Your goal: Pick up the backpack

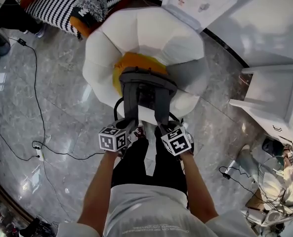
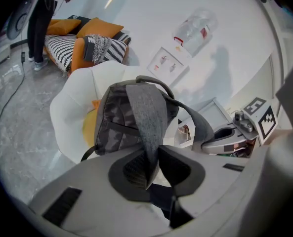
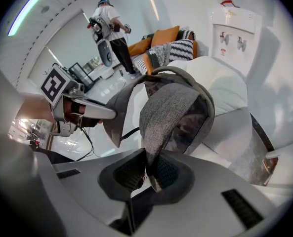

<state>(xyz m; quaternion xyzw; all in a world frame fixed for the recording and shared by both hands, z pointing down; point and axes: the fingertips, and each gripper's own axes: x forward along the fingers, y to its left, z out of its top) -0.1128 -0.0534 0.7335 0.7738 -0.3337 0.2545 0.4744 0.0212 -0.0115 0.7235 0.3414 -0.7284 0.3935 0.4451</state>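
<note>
With left tongs (image 1: 128, 126) and right tongs (image 1: 162, 127) each clamped on a strap (image 1: 131, 102), raise the backpack (image 1: 145, 89) evenly, clear of the armchair (image 1: 151, 33) at twelve o'clock.

A white chair (image 1: 156, 33) is holding an orange pillow (image 1: 136, 60). A striped sofa (image 1: 62, 4) is standing behind it on the shiny floor (image 1: 18, 107).

Left gripper (image 2: 151, 168), right gripper (image 3: 147, 174): jaws clamped
</note>
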